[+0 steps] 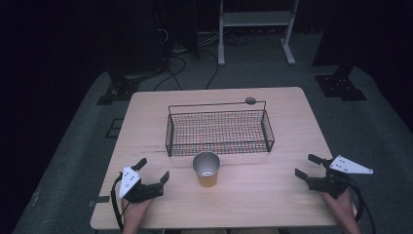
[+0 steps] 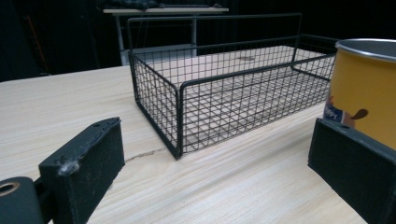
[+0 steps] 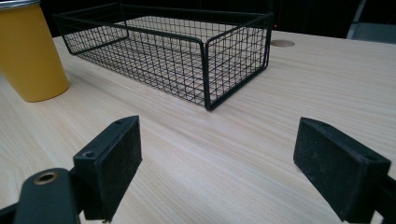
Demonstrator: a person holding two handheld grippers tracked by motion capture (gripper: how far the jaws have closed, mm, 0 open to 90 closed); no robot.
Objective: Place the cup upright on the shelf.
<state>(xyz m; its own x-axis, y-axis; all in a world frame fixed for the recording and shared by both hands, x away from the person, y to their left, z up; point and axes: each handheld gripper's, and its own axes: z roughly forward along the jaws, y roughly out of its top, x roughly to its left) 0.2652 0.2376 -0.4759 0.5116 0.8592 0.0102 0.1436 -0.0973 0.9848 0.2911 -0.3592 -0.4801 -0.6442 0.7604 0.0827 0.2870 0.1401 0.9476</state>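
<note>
A yellow cup (image 1: 206, 169) with a metallic rim and lining is shown upright on the tabletop (image 1: 253, 195), just in front of the near long wall of a black wire basket (image 1: 219, 131) and apart from it by a narrow strip of wood. The cup appears empty, so it is judged light and easily tipped or pushed; its wall is smooth, tapered toward the base and probably thin, so it is expected to slip under a weak grip and to dent under a hard one. A hold across the upper half of the wall, below the rim, is judged the safest, with the jaws placed on opposite sides and closed gently.

The left gripper (image 1: 155, 171) rests near the tabletop's front left; its jaws are spread wide and nothing is held. In the left gripper view the cup (image 2: 362, 95) is seen forward and to the right, partly behind the right pad (image 2: 350, 172), not between the jaws; the basket corner (image 2: 180, 119) lies straight ahead.

The right gripper (image 1: 308, 166) is held at the front right, well apart from the cup, its jaws likewise released and empty. In the right gripper view the cup (image 3: 32, 53) stands far to the upper left, outside the left pad (image 3: 109, 163), and bare tabletop lies between the jaws.

The left gripper is judged the nearer one for a grasp; a swing toward its right is needed first.
</note>
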